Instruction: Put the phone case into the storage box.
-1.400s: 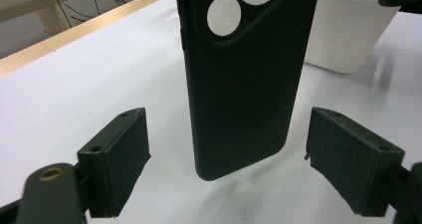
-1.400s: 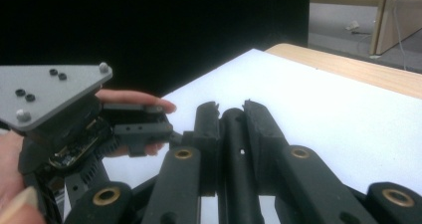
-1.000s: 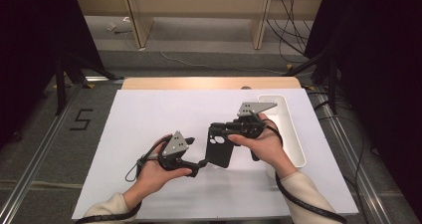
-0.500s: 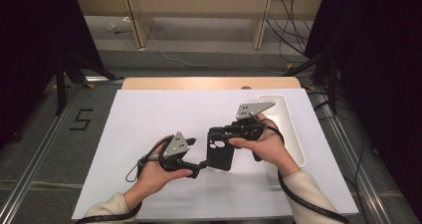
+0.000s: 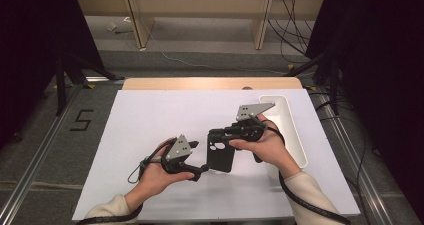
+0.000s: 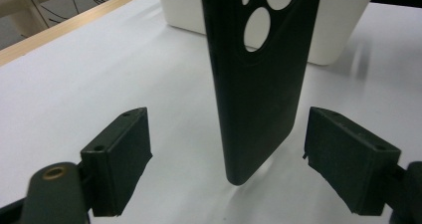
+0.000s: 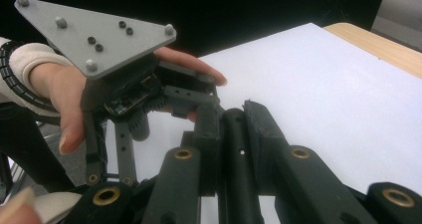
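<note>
A black phone case point(image 5: 220, 155) with round camera cut-outs hangs upright just above the white sheet. My right gripper point(image 5: 216, 134) is shut on its upper edge, and in the right gripper view the jaws point(image 7: 231, 113) pinch the case's thin edge point(image 7: 234, 134). My left gripper point(image 5: 201, 169) sits low at the case's bottom corner. In the left gripper view its jaws point(image 6: 229, 122) stand wide open on either side of the case's lower end point(image 6: 259, 84), without touching it.
A white rectangular tray point(image 5: 287, 130) lies along the right side of the sheet, just behind my right hand, and it stands behind the case as the white tray point(image 6: 343, 20). A white sheet point(image 5: 150, 120) covers the table, with a wooden edge point(image 5: 210, 83) at the back.
Very little: the right gripper has brought the case slightly lower and nearer, so its bottom end sits between the left gripper's open jaws. The left hand has barely moved.
</note>
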A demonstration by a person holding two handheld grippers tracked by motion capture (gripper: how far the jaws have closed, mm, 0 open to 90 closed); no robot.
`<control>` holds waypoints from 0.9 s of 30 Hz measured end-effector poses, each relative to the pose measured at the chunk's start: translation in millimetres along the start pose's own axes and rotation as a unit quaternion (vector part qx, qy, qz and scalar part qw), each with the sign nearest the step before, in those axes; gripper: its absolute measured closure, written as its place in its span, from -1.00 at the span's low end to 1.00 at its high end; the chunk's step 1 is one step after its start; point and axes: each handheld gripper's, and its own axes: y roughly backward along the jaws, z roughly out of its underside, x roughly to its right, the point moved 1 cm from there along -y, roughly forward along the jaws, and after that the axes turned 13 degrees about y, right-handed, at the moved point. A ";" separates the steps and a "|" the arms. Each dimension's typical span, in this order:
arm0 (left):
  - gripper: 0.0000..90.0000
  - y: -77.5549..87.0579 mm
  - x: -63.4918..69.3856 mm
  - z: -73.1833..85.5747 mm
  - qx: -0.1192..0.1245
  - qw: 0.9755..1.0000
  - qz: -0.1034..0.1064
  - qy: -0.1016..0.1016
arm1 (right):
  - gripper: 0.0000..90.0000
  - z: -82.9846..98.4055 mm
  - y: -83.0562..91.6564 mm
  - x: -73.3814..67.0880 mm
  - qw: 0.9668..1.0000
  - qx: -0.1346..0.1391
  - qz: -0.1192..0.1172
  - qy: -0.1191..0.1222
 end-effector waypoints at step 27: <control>-0.36 -9.4 10.6 13.4 -0.023 1.000 0.018 0.001 | 0.74 -8.8 1.6 -8.4 1.000 0.010 -0.026 0.001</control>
